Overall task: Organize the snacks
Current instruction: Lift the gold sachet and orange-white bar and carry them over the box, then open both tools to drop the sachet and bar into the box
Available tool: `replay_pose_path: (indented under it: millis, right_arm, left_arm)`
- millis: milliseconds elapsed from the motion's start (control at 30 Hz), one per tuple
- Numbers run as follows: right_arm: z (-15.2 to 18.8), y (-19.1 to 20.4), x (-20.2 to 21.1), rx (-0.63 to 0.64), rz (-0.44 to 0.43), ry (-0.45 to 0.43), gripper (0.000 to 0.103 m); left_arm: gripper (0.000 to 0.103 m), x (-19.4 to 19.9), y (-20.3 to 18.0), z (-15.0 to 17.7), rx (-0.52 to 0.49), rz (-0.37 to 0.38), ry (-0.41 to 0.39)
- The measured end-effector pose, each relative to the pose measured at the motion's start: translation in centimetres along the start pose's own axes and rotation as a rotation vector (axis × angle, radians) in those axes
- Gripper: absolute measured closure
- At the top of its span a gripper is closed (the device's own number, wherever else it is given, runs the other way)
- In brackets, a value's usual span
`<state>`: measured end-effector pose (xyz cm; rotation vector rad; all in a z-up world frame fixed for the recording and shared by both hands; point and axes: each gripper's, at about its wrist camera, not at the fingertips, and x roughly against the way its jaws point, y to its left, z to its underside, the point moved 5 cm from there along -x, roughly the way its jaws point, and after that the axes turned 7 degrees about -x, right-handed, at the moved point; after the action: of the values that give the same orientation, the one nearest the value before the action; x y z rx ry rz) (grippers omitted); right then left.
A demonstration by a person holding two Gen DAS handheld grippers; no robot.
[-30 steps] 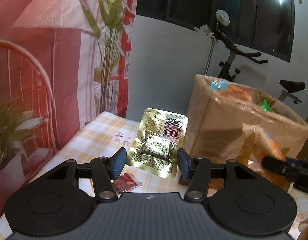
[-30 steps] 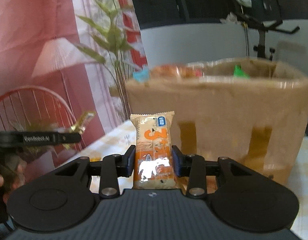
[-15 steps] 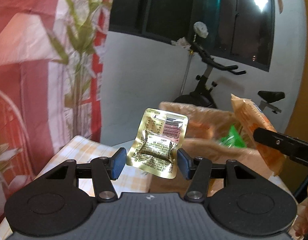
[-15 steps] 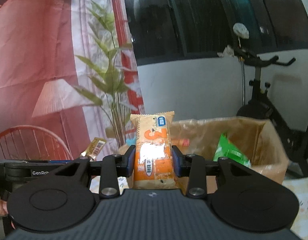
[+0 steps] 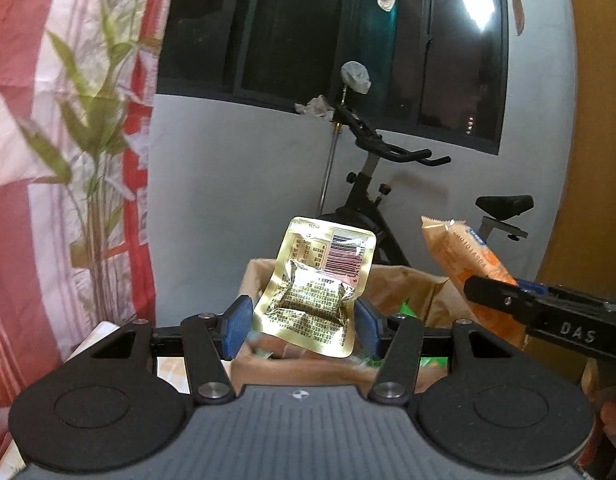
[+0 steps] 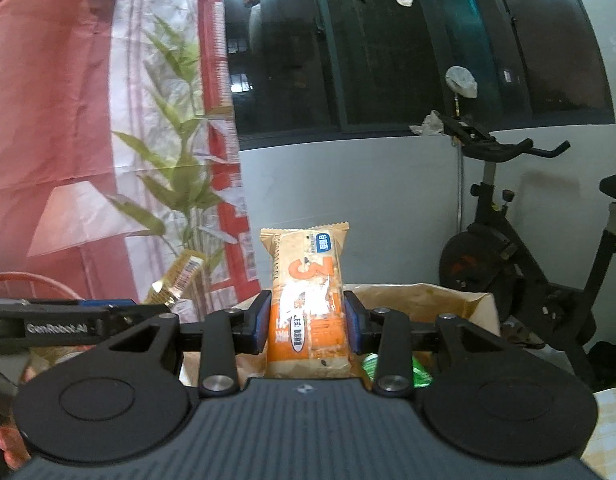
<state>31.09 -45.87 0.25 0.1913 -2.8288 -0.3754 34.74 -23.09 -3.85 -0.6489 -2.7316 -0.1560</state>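
Observation:
My left gripper (image 5: 303, 326) is shut on a gold foil snack packet (image 5: 318, 294) and holds it upright above the open brown cardboard box (image 5: 412, 284). My right gripper (image 6: 307, 324) is shut on an orange biscuit packet (image 6: 308, 300), also above the box (image 6: 420, 300). The orange packet shows at the right of the left wrist view (image 5: 464, 264), and the gold packet at the left of the right wrist view (image 6: 177, 278). Green snack packs (image 6: 396, 368) lie inside the box.
A black exercise bike (image 5: 372, 200) stands behind the box against a white wall, under a dark window. A red and white cloth with a plant print (image 6: 87, 140) hangs at the left. A checked tablecloth edge (image 6: 608, 420) shows at the lower right.
Both grippers have risen with their packets from table level beside the box to above its open top, so the inside of the box now shows.

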Motion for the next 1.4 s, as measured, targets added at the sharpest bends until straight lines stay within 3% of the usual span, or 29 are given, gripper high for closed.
replay_pose_path:
  millis: [433,667,1000,1100,1233,1400]
  right_arm:
    - [-1.7,-5.8,-2.6,0.002,0.103,0.032,0.064]
    - [-0.8,-8.4,-3.9,-0.037,0.151,0.069,0.064]
    - [1.2,-10.5,-6.7,-0.047,0.213,0.15,0.064]
    - [1.5,-10.6,-7.2,-0.032,0.236,0.161,0.062]
    - [1.3,-10.3,-7.1,-0.045,0.22,0.16,0.045]
    - [1.0,-9.0,-6.2,-0.029,0.197,0.153,0.042]
  left_arm:
    - [0.044,-3.8,-3.1,-2.6,-0.061,0.034,-0.008]
    - [0.044,-7.2,-5.3,-2.1,-0.104,0.051,0.05]
    - [0.042,-12.0,-5.4,-1.2,-0.117,0.016,0.15]
    - [0.033,-12.5,-5.3,-0.6,-0.117,0.022,0.174]
    - [0.029,-12.1,-4.8,-0.4,-0.112,0.006,0.184]
    - [0.027,-10.4,-3.2,-0.9,-0.08,0.012,0.168]
